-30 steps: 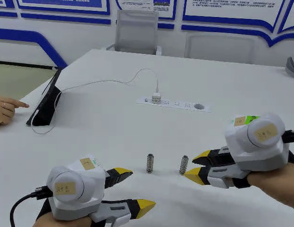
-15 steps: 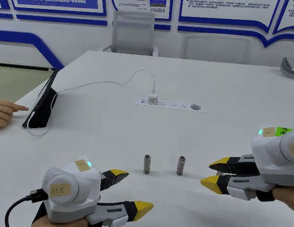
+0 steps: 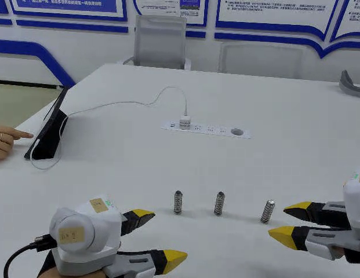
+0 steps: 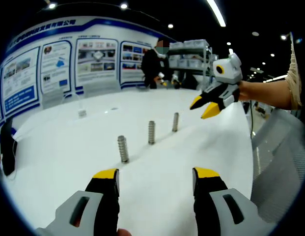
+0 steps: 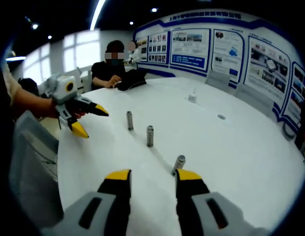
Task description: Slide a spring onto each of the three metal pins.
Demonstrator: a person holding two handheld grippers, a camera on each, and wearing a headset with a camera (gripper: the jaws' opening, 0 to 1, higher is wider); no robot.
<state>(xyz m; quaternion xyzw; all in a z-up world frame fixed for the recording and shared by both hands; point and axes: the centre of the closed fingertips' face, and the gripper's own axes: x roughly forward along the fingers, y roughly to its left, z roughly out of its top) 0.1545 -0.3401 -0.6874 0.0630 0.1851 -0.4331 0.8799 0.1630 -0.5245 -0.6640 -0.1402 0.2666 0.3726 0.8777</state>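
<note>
At the left edge of the white surface (image 3: pixel 139 156) one hand (image 3: pixel 3 142) of a person rests with a finger stretched out. Just beside it, one dark tablet (image 3: pixel 46 136) stands tilted. One white cable (image 3: pixel 122 104) runs from the tablet across the surface to one small plug (image 3: pixel 185 121). The plug sits in one power strip (image 3: pixel 206 128), which lies around the middle of the surface. Behind the far edge stand two chairs (image 3: pixel 160 41).

There are two grippers. The left gripper (image 3: pixel 166 235) is held toward the near left corner, almost level. Its two yellow-tipped fingers (image 4: pixel 107 191) point to the right and slightly away. They are spread wide and nothing is between them.

Three springs stand upright in one row along the near edge, around its middle, each apart from the next: the left spring (image 3: pixel 178 202), the middle spring (image 3: pixel 219 204) and the right spring (image 3: pixel 267 211). The pin inside each coil I cannot make out clearly. In the left gripper view the row runs away from the fingers, with the left spring nearest.

The right gripper (image 3: pixel 279 221) comes in over the near right part of the surface, also almost level. Its fingers (image 5: pixel 189 179) point to the left, at the right spring. They are parted with a moderate gap and hold nothing. In the head view the right spring stands just ahead of the tips and apart from them; in the right gripper view it appears close beside one tip
</note>
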